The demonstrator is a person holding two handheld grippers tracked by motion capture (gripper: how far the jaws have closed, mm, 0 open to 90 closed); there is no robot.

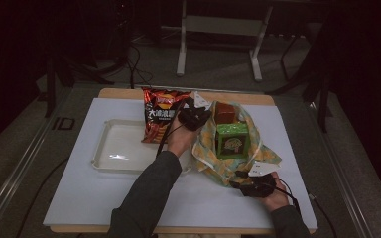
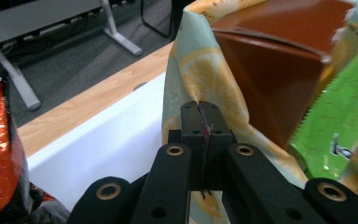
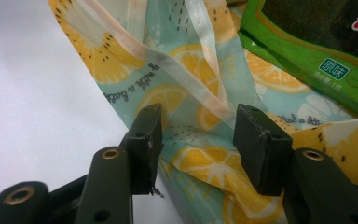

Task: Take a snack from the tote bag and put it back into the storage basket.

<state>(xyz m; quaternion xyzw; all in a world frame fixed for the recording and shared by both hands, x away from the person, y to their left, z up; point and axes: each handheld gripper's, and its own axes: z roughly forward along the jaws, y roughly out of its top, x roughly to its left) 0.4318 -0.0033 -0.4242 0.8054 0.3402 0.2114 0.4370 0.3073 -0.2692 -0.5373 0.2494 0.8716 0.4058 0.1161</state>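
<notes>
Lemon-print bag [image 1: 228, 161] is spread on the white table [image 1: 104, 193] right of the clear tray [image 1: 121, 146], with a brown box [image 1: 224, 113] and a green box [image 1: 232, 140] standing in it. Its far rim, at about eleven o'clock, is pinched between the closed jaws of the left gripper [image 1: 194, 115]. Its near rim, at five o'clock, lies between the wide-parted jaws of the right gripper [image 3: 198, 140], ungripped; the right hand [image 1: 273, 196] is judged nearer to that edge.

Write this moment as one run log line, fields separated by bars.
left gripper: shut on lemon-print bag edge | right gripper: open, bag between fingers | bag: holds brown box, green box
</notes>
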